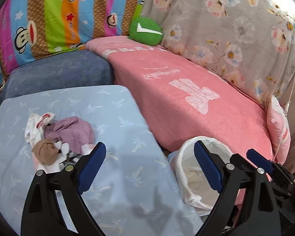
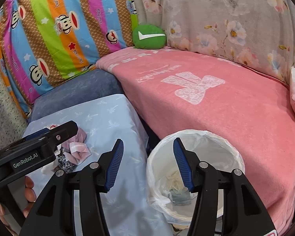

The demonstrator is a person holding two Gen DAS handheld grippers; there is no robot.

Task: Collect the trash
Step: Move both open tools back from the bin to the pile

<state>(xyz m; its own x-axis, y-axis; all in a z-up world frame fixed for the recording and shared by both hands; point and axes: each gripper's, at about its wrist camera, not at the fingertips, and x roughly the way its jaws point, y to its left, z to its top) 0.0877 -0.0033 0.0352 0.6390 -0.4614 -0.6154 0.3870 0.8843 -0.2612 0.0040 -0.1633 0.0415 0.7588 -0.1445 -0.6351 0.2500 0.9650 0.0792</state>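
Observation:
A pile of trash (image 1: 57,137), with crumpled white, mauve and brown pieces, lies on the light blue cloth-covered table (image 1: 118,177); it also shows in the right wrist view (image 2: 74,153). A white bin lined with a clear bag (image 2: 196,177) stands between table and sofa, with some trash inside; it also shows in the left wrist view (image 1: 192,177). My left gripper (image 1: 149,149) is open and empty, over the table's right edge, right of the pile. My right gripper (image 2: 148,143) is open and empty, above the bin's left rim. The left gripper shows in the right wrist view (image 2: 37,147), partly hiding the pile.
A pink blanket (image 2: 216,106) covers the sofa seat behind the bin. A green round cushion (image 2: 149,36), a striped monkey-print quilt (image 2: 55,31) and a floral quilt (image 2: 226,15) lie at the back. A blue cushion (image 1: 55,76) sits behind the table.

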